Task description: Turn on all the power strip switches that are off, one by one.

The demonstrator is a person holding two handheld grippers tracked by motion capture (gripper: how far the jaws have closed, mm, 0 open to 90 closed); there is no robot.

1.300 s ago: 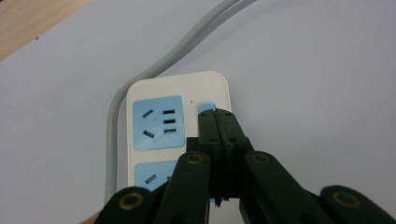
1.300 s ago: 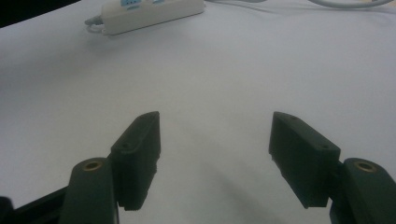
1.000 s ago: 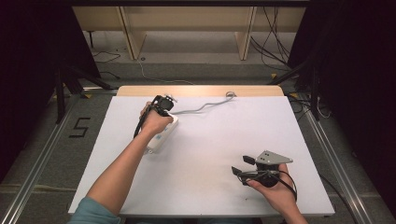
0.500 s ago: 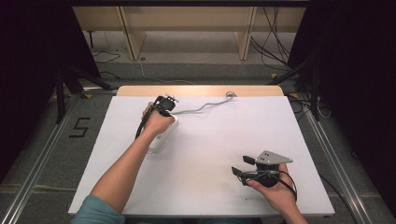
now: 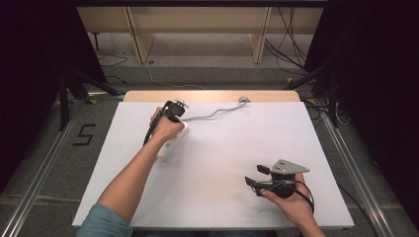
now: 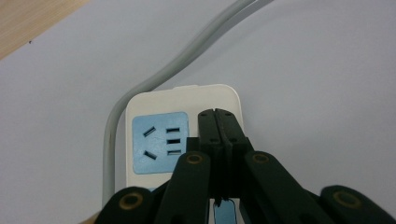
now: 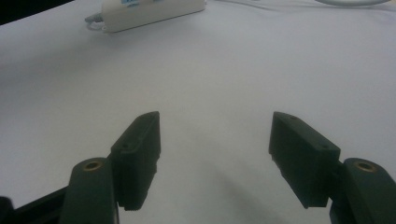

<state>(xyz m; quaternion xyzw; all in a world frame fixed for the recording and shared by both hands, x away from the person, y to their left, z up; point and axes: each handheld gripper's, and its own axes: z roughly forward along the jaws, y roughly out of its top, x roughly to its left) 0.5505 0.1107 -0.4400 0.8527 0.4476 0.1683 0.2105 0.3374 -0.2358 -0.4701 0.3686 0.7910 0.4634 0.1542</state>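
A white power strip (image 5: 169,146) lies on the white table (image 5: 227,148), left of centre. Its grey cable (image 5: 215,113) runs off toward the far edge. My left gripper (image 5: 174,109) is held over the strip's cable end. In the left gripper view its jaws are shut together with nothing between them, and the left gripper (image 6: 218,116) has its tips over the strip's white casing (image 6: 187,95), beside a blue socket face (image 6: 160,142). My right gripper (image 5: 257,177) rests open near the front right of the table. In the right gripper view the right gripper (image 7: 215,135) has nothing between its fingers.
The grey cable (image 6: 154,79) curves around the strip's end and ends in a plug (image 5: 242,100) near the table's wooden far edge (image 5: 212,96). From the right gripper the power strip (image 7: 149,11) lies far ahead. Shelving and loose cables stand on the floor behind the table.
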